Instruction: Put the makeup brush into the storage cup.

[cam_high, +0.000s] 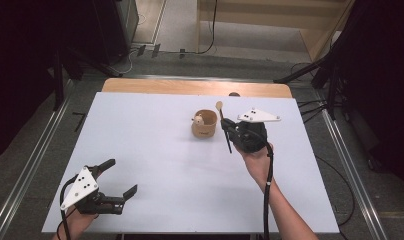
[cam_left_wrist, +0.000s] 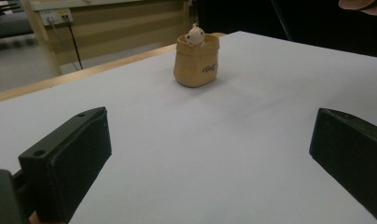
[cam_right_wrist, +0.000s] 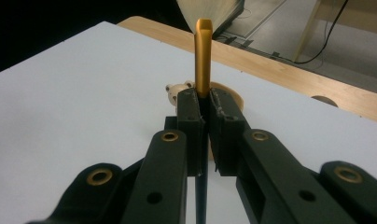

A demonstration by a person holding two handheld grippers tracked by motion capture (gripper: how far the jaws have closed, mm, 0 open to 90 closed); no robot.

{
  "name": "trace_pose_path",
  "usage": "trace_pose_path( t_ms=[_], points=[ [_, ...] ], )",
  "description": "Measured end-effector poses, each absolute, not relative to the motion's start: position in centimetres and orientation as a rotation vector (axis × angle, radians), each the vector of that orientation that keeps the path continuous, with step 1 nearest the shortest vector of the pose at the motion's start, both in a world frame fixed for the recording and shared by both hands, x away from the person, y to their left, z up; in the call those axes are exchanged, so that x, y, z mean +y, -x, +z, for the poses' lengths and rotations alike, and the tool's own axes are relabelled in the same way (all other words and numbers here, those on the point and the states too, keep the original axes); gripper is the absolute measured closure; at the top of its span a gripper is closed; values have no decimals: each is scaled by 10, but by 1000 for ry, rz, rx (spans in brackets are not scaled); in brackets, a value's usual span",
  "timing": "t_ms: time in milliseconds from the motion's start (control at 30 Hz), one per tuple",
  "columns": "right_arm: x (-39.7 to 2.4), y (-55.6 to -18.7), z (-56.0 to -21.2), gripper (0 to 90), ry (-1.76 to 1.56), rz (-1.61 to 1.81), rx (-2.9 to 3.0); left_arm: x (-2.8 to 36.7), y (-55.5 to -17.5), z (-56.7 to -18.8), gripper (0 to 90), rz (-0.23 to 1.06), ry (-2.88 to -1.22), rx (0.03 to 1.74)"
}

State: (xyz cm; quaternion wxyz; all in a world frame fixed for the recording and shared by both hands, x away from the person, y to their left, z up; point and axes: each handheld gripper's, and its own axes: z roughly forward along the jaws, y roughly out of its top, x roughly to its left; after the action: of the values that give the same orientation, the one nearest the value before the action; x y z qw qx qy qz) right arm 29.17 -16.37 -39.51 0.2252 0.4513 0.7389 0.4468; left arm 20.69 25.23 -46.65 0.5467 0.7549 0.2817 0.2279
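A small tan pouch [cam_high: 204,128] stands on the white table top [cam_high: 155,145] right of centre, and a little cream toy figure [cam_high: 198,119] peeks out of it. My right gripper [cam_high: 224,125] hovers just right of the pouch, shut on a brush [cam_high: 220,106] with a black handle. In the right gripper view the jaws [cam_right_wrist: 205,100] pinch the brush [cam_right_wrist: 203,56] below its gold ferrule, cream bristles fanning above, with the pouch [cam_right_wrist: 232,96] and toy [cam_right_wrist: 175,91] behind. My left gripper [cam_high: 121,176] rests open at the near left corner. Its view [cam_left_wrist: 209,126] faces the pouch [cam_left_wrist: 196,67] and toy [cam_left_wrist: 195,35].
A wooden strip [cam_high: 195,87] borders the table's far edge. Past it lie grey floor, cables and wooden furniture [cam_high: 270,20]. Metal rails [cam_high: 347,165] run along both sides of the table. The person's right hand [cam_left_wrist: 364,4] shows at the top right corner of the left gripper view.
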Motion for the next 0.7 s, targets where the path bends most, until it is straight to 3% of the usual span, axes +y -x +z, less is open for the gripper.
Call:
trace_pose_path(
  t_ms=[700],
  points=[
    [-161, -305, -380, 846, -1207, 1240, 1986, 252, -207, -467, 0, 536, -1787, 670]
  ],
)
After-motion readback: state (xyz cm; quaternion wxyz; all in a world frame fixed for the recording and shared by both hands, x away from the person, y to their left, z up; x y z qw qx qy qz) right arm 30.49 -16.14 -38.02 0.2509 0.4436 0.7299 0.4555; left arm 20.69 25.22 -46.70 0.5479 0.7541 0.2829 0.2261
